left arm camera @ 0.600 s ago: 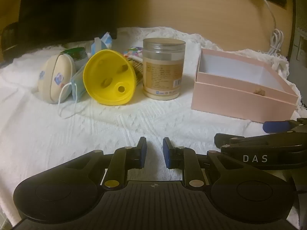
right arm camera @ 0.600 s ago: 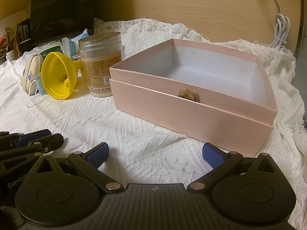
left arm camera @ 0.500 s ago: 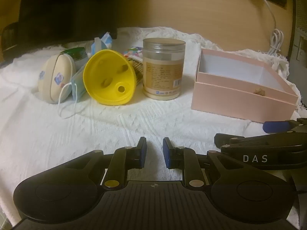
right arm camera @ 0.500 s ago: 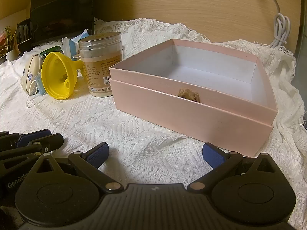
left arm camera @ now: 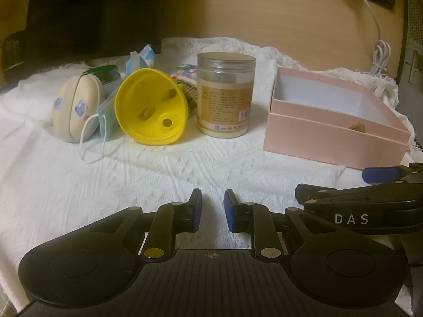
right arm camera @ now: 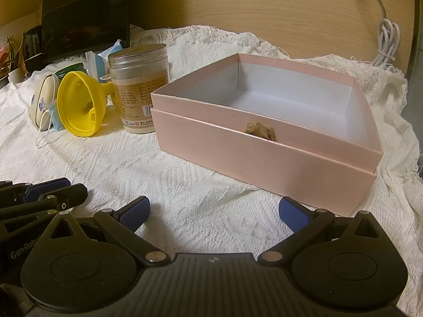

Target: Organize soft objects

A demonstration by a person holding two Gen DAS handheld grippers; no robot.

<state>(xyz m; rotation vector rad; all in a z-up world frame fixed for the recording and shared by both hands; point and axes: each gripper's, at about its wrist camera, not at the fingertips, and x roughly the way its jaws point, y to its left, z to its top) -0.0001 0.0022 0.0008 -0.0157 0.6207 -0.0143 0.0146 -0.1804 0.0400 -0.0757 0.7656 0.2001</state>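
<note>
A blue face mask (left arm camera: pixel 105 116) with white ear loops lies on the white cloth, tucked between a cream oval pouch (left arm camera: pixel 75 105) and a yellow funnel (left arm camera: pixel 150 105) on its side. To the right sits an open pink box (left arm camera: pixel 330 134), white inside, with only a small brown tab (right arm camera: pixel 260 130) on its front rim. My left gripper (left arm camera: pixel 212 200) hovers low over the cloth, well short of the mask. Its jaws stand a narrow gap apart with nothing between them. My right gripper (right arm camera: pixel 214 208) is wide open and bare, just before the pink box (right arm camera: pixel 264 163).
A clear jar (left arm camera: pixel 224 97) with a tan label stands between funnel and box. Behind the funnel are a tissue pack (left arm camera: pixel 140 58) and a green-lidded jar (left arm camera: pixel 105 71). A dark screen (left arm camera: pixel 92 13) and a wooden wall close the back. A white cable (left arm camera: pixel 380 55) hangs at the right.
</note>
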